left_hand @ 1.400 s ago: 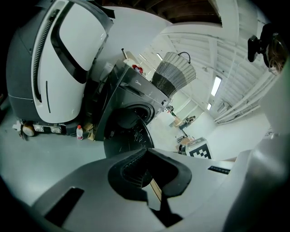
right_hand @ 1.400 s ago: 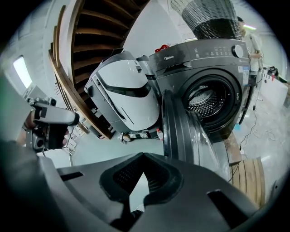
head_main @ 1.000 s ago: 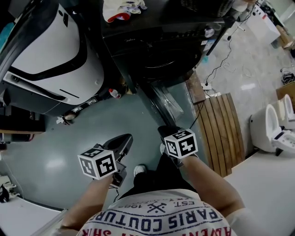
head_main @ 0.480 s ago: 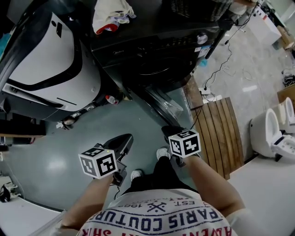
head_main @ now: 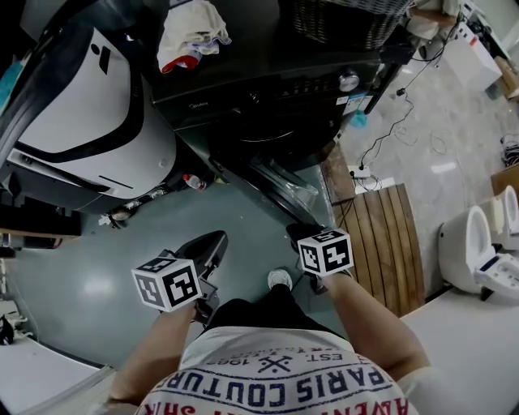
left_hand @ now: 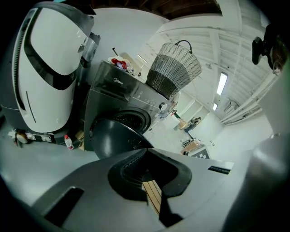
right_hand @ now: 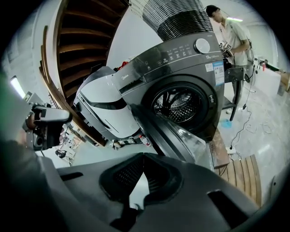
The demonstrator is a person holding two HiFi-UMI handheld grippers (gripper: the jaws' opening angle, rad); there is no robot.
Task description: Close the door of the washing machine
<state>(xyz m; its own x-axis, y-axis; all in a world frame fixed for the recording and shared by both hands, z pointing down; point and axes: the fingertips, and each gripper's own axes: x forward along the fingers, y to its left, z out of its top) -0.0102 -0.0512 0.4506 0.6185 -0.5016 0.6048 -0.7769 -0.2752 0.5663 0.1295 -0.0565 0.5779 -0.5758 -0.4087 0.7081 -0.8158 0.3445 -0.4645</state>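
The washer stands ahead of both tools, dark and front-loading, with its round drum opening uncovered. To the left of the left tool sits a big white machine with a black band, pressed up beside the washer. The grey floor spreads under both tools.

The door is open. It swings out from the washer's front towards the tools and ends just ahead of the right tool, apart from it. In the right gripper view the door slants down across the drum opening, right above the tool's tips. In the left gripper view the door shows as a dark dome ahead and slightly left of the tips.

A wooden slat mat lies on the floor to the right of the right tool, and a white toilet stands further right. A wicker basket and a bundled cloth rest on top of the washer, far ahead. In the right gripper view a person stands beyond the washer, up and to the right.

A small bottle stands on the floor ahead of the left tool, at the washer's foot. A white shoe sits between the two tools.

Each tool has its jaws closed together at the tips, with nothing gripped.
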